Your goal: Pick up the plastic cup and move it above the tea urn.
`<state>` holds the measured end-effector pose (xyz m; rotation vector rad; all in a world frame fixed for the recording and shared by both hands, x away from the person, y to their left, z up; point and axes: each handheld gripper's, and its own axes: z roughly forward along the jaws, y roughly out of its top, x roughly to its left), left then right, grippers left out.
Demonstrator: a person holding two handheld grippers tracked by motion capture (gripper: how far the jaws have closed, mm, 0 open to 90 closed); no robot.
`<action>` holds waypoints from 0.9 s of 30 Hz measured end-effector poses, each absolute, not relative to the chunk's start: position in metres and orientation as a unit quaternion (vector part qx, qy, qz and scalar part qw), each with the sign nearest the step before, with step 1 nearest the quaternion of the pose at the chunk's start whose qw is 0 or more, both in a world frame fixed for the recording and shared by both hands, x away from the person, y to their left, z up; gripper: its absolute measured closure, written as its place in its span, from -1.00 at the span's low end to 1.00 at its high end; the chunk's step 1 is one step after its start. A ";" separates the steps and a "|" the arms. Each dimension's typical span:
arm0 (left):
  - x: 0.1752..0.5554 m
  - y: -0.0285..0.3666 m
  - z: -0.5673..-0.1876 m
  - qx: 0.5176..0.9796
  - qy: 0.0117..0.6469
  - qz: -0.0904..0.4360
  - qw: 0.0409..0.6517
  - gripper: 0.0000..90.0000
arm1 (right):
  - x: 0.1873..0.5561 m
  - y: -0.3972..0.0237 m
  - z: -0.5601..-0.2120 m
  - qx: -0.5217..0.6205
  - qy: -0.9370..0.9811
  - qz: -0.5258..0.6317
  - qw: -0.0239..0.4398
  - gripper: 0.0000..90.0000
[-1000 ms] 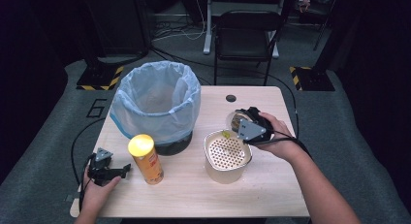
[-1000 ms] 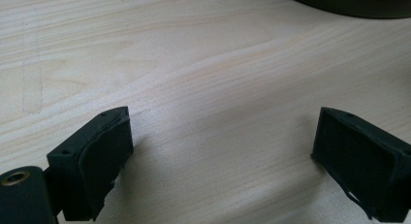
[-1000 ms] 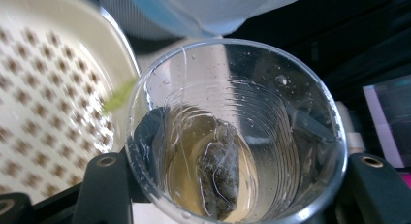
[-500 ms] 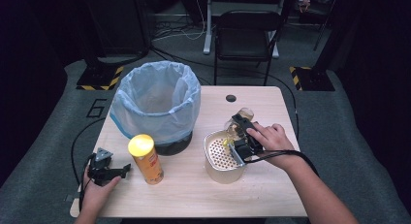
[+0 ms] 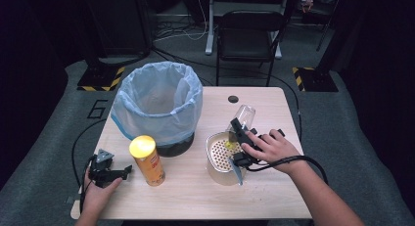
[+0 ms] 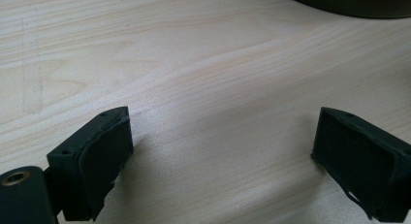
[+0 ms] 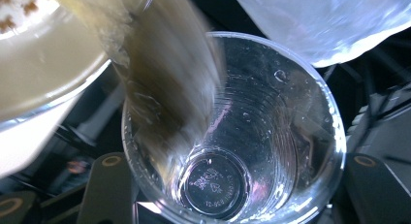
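The cup (image 5: 243, 117), pinched in the right tool (image 5: 238, 130), is tipped over the strainer's (image 5: 219, 157) far rim so its liquid is caught there, while the left tool (image 5: 108, 170) is rested spread on the counter (image 5: 274, 192), left of the strainer.

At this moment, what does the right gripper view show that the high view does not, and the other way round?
Right gripper view: the inside of the clear plastic cup, its ribbed wall, the embossed base, and brownish liquid streaming out over its rim. High view: the yellow-lidded snack can, the wooden table, the folding chair, the left gripper resting by the table's edge and the right gripper clamping the tipped cup. Both share the cup, the cream perforated strainer bowl and the blue-lined bin.
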<state>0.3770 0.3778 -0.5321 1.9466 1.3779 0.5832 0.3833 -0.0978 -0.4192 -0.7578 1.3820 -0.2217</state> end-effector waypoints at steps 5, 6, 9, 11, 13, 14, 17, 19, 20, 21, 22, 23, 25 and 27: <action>0.377 0.378 -0.532 0.747 0.529 0.224 0.336 -0.85 | 0.381 -0.097 -0.420 -0.352 0.603 -0.107 0.708 -0.10; 0.377 0.378 -0.532 0.748 0.527 0.226 0.335 -0.85 | 0.380 -0.095 -0.418 -0.361 0.598 -0.111 0.706 -0.10; 0.377 0.378 -0.532 0.748 0.527 0.225 0.336 -0.85 | 0.377 -0.094 -0.418 -0.364 0.595 -0.106 0.708 -0.10; 0.377 0.378 -0.532 0.746 0.529 0.223 0.337 -0.85 | 0.377 -0.094 -0.418 -0.366 0.596 -0.107 0.707 -0.10; 0.377 0.378 -0.532 0.747 0.528 0.224 0.337 -0.85 | 0.377 -0.094 -0.418 -0.365 0.598 -0.104 0.707 -0.10; 0.377 0.378 -0.532 0.747 0.529 0.224 0.337 -0.85 | 0.375 -0.093 -0.418 -0.370 0.593 -0.103 0.708 -0.10; 0.377 0.378 -0.532 0.746 0.529 0.224 0.337 -0.85 | 0.375 -0.093 -0.417 -0.372 0.594 -0.102 0.706 -0.10; 0.377 0.378 -0.532 0.747 0.528 0.224 0.336 -0.85 | 0.375 -0.094 -0.417 -0.372 0.594 -0.103 0.706 -0.10; 0.377 0.378 -0.532 0.747 0.529 0.224 0.336 -0.85 | 0.375 -0.094 -0.416 -0.373 0.594 -0.103 0.706 -0.10; 0.377 0.378 -0.532 0.746 0.529 0.224 0.337 -0.85 | 0.374 -0.094 -0.416 -0.373 0.592 -0.102 0.707 -0.10; 0.377 0.378 -0.532 0.747 0.528 0.224 0.336 -0.85 | 0.374 -0.094 -0.416 -0.373 0.590 -0.101 0.709 -0.10; 0.377 0.378 -0.532 0.747 0.529 0.224 0.337 -0.85 | 0.374 -0.094 -0.416 -0.374 0.590 -0.100 0.709 -0.10; 0.377 0.378 -0.532 0.747 0.529 0.224 0.337 -0.85 | 0.373 -0.093 -0.416 -0.377 0.592 -0.101 0.705 -0.10; 0.377 0.378 -0.532 0.746 0.529 0.224 0.337 -0.85 | 0.373 -0.096 -0.423 -0.343 0.611 -0.069 0.710 -0.10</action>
